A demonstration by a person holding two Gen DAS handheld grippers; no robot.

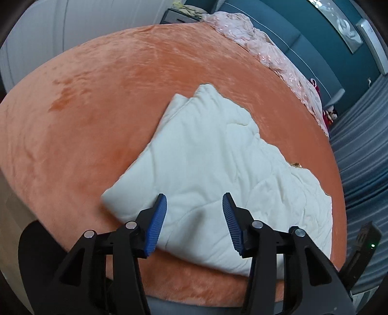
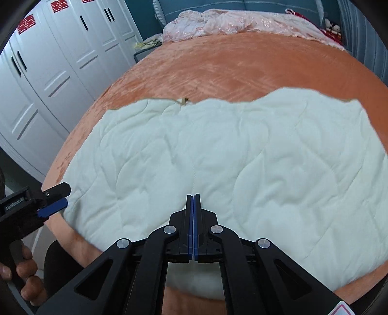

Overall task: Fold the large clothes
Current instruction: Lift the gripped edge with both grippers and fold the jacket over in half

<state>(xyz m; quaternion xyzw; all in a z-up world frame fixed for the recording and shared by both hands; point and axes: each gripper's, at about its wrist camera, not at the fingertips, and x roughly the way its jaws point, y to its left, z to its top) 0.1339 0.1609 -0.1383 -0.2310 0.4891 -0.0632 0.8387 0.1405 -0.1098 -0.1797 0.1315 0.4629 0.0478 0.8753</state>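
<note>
A white quilted garment (image 1: 206,167) lies folded on an orange bed cover (image 1: 97,109). It fills the middle of the right wrist view (image 2: 218,164). My left gripper (image 1: 194,201) is open and empty, hovering over the garment's near left corner. It also shows at the left of the right wrist view (image 2: 57,197), beside the garment's edge. My right gripper (image 2: 193,201) is shut with its blue pads pressed together and no cloth between them, above the garment's near middle. Part of it shows at the right edge of the left wrist view (image 1: 363,244).
A pink lace cloth (image 2: 230,23) lies bunched at the head of the bed by the teal headboard (image 1: 291,29). White wardrobe doors (image 2: 48,72) stand to the left. A small bedside table (image 2: 145,48) stands by the bed. The orange cover (image 2: 218,67) stretches beyond the garment.
</note>
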